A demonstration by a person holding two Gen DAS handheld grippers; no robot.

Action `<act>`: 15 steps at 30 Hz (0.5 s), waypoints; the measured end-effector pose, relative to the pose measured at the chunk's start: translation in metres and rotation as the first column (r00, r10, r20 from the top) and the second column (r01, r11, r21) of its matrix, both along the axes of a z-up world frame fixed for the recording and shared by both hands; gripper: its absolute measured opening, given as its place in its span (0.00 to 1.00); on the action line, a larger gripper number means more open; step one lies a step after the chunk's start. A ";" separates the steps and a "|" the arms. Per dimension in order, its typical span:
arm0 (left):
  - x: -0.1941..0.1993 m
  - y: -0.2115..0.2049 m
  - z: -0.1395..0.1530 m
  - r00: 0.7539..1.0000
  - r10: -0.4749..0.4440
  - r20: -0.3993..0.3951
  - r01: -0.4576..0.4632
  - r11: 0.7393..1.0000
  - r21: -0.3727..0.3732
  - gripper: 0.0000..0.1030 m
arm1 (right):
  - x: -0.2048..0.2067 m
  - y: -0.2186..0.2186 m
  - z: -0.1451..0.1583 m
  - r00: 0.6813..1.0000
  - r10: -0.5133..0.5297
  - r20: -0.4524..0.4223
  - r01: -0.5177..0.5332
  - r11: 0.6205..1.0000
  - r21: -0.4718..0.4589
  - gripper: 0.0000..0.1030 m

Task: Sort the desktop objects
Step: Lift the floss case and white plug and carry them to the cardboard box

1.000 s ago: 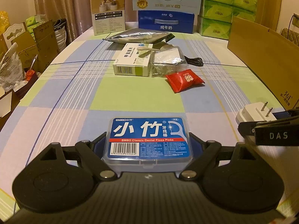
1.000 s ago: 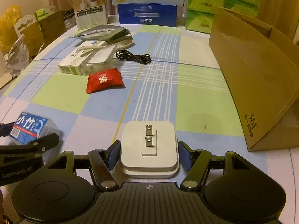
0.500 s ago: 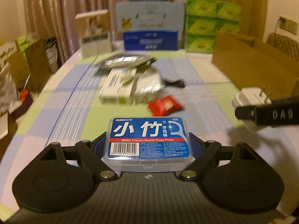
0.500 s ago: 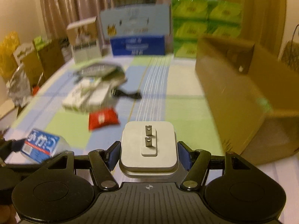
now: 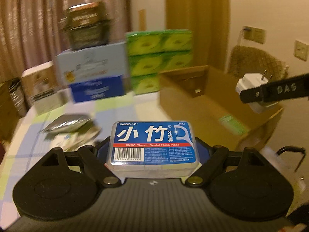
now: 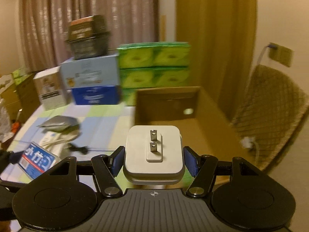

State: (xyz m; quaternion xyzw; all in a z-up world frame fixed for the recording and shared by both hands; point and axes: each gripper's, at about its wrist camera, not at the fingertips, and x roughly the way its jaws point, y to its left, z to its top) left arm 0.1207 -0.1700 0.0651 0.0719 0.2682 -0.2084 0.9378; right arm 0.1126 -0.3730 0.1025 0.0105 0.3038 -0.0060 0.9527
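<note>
Your left claw [image 5: 152,150] pinches the light, slick-sided floss box [image 5: 152,145] and your right claw [image 6: 153,160] the rigid charger [image 6: 153,152], both above the worktop [image 6: 104,119]; keep side grips firm.

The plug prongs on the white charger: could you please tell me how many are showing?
2: both prongs stand on the top face of the white charger held in the right gripper, one just behind the other.
</note>
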 end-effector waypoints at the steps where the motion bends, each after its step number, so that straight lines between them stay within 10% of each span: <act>1: 0.003 -0.010 0.004 1.000 -0.021 0.001 0.021 1.000 -0.001 0.81 | 0.003 -0.012 0.000 1.000 -0.011 -0.008 0.011 1.000 0.001 0.60; 15: 0.054 -0.120 -0.002 0.963 -0.270 -0.023 0.270 0.963 -0.003 0.81 | 0.044 -0.086 -0.030 0.996 -0.051 -0.071 0.054 0.998 0.041 0.60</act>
